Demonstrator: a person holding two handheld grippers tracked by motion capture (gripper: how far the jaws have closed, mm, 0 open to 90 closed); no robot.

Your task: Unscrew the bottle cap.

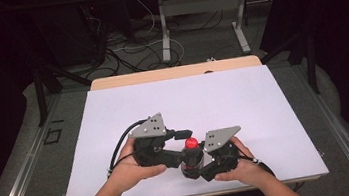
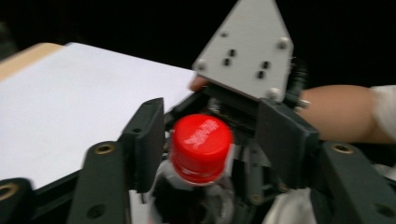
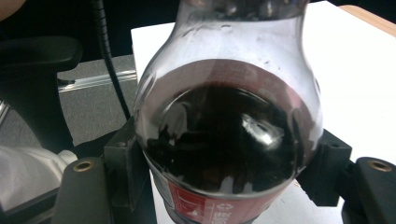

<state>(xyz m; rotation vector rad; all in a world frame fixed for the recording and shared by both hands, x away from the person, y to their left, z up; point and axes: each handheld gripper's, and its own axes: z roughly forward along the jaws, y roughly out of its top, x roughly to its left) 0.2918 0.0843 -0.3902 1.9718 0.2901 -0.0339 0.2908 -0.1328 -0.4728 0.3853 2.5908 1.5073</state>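
Note:
A clear bottle of dark cola (image 1: 192, 160) with a red cap (image 1: 191, 143) stands upright near the front edge of the white-covered table (image 1: 188, 101). My right gripper (image 1: 195, 167) is shut on the bottle's body; in the right gripper view the rounded bottle (image 3: 226, 140) sits squeezed between the two black jaws of that gripper (image 3: 226, 163). My left gripper (image 1: 183, 144) reaches in from the left at cap height. In the left gripper view the red cap (image 2: 201, 145) sits between the jaws of the left gripper (image 2: 217, 135), which stands open with a gap on the right side.
The white sheet stretches bare to the back and both sides of the hands. Beyond the table's wooden far edge (image 1: 174, 73) lie cables and the legs of another table (image 1: 164, 33) on the floor. The right gripper's grey plate (image 2: 245, 51) faces the left gripper's camera.

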